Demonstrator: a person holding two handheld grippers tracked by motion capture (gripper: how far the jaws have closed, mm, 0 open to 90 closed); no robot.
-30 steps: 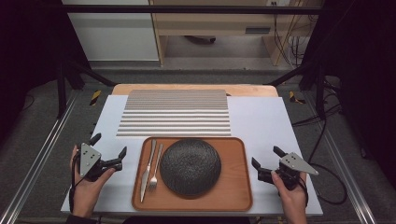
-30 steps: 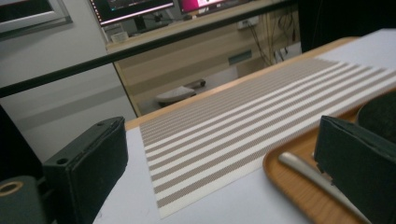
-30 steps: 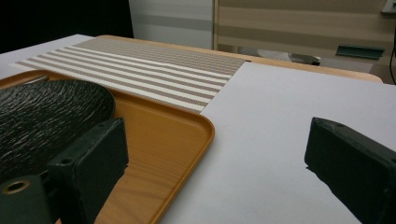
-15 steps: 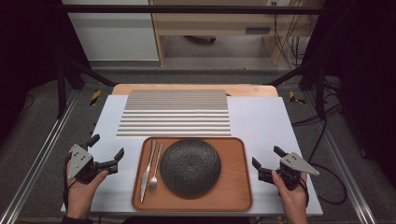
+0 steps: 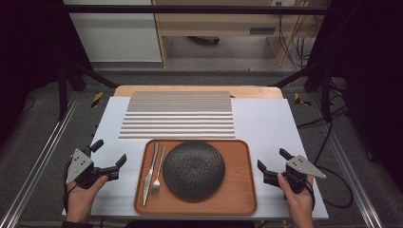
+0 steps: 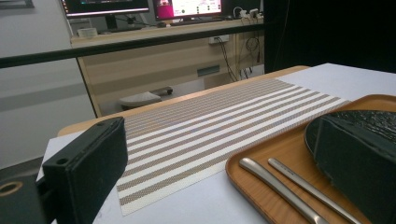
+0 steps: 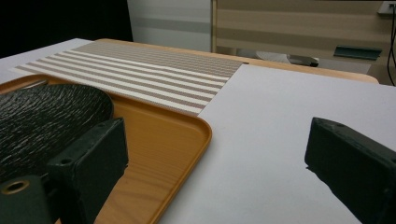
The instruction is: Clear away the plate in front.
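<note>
A brown wooden tray (image 5: pixel 247 199) lies at the near middle of the white-covered table. On it rests a dark textured plate (image 5: pixel 194 169), with a knife (image 5: pixel 150 166) and a fork (image 5: pixel 158 171) side by side to its left. Left of the tray, my left gripper (image 5: pixel 110 153) is held open and empty, jaws pointing toward the tray. In the left gripper view the cutlery handles (image 6: pixel 280 182) and the plate (image 6: pixel 369 121) lie just ahead. My right gripper (image 5: pixel 272 159) is open and empty right of the tray, whose corner (image 7: pixel 201 130) shows between its jaws.
A striped woven placemat (image 5: pixel 178 115) lies beyond the tray, reaching the table's far edge. Bare white surface (image 5: pixel 280 128) spreads right of the mat and tray. Metal frame rails run along both sides of the table. Cables lie on the floor at right.
My left gripper has drifted a little to the left and toward the near edge, still open. The right gripper and the things on the tray have not moved.
</note>
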